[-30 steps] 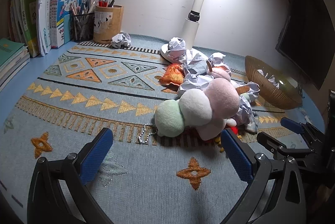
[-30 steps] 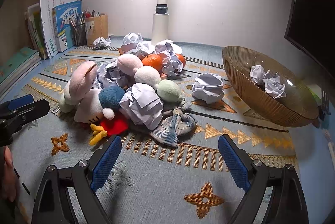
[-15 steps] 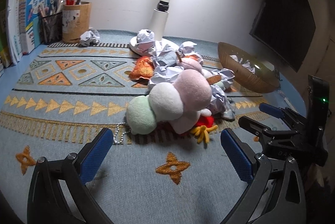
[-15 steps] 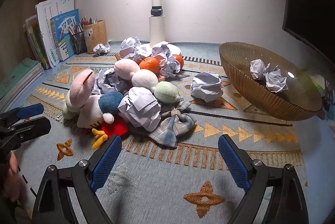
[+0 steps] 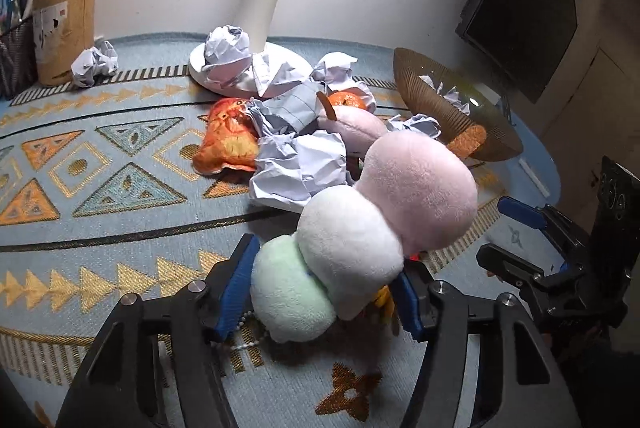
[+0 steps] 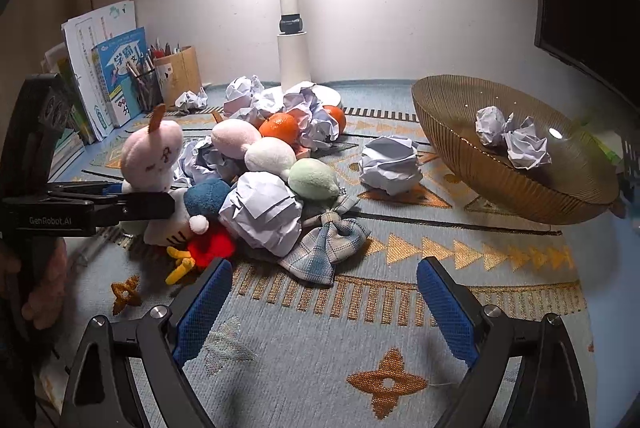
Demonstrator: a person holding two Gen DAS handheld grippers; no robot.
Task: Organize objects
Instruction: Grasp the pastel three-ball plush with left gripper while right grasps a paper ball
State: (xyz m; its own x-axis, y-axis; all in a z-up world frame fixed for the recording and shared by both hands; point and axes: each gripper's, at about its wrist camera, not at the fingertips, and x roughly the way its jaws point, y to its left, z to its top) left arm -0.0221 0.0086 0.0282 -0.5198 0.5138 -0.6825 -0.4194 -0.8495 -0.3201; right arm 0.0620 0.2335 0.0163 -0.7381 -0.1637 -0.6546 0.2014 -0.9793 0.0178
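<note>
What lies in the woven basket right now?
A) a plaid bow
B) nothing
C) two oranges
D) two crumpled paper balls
D: the right wrist view shows two paper balls inside the basket; the oranges and bow sit on the rug.

Right tool [image 6: 322, 302] spread wide, empty, above rug [image 6: 400, 328]; toy-and-paper pile [image 6: 256, 183] ahead, wicker bowl [image 6: 500, 175] right.

We see a patterned rug [image 6: 400, 308] carrying a toy-and-paper heap [image 6: 260, 203], amber bowl [image 6: 480, 163], and lamp base [image 6: 320, 93].
</note>
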